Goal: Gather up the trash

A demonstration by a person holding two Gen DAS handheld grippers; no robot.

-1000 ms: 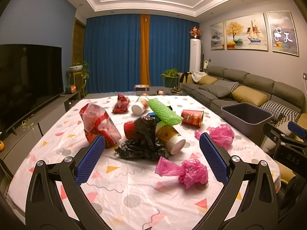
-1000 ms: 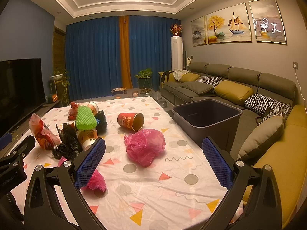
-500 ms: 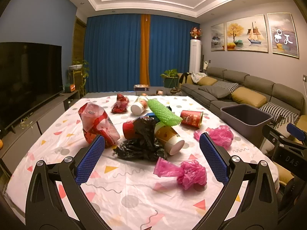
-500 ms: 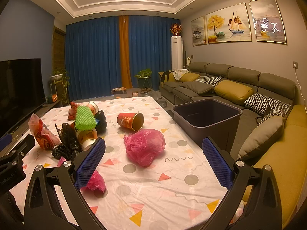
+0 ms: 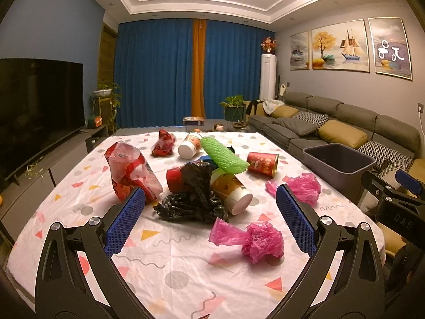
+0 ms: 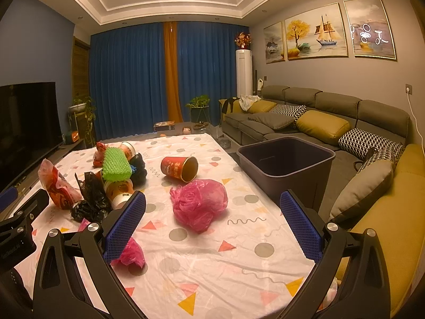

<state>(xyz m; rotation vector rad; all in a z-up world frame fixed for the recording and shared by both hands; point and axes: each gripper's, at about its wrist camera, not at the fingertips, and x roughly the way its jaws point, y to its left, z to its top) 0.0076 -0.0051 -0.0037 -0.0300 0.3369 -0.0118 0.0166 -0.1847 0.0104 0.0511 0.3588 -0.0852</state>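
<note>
both grippers hung over the near edge of the surface point(image 5: 186, 279), jaws spread wide and holding nothing: left gripper point(image 5: 209, 220), right gripper point(image 6: 212, 220). nearest lay a pink bag point(image 5: 252, 239); a second pink bag point(image 6: 199, 204) sat toward the right edge. mid-surface a black bag point(image 5: 194, 202), paper cup point(image 5: 231, 188), green netting point(image 5: 220, 155) and red wrapper point(image 5: 130, 170) were heaped together, a red cup point(image 6: 179, 168) apart. the bin point(image 6: 287, 164) stood just off the right edge.
</note>
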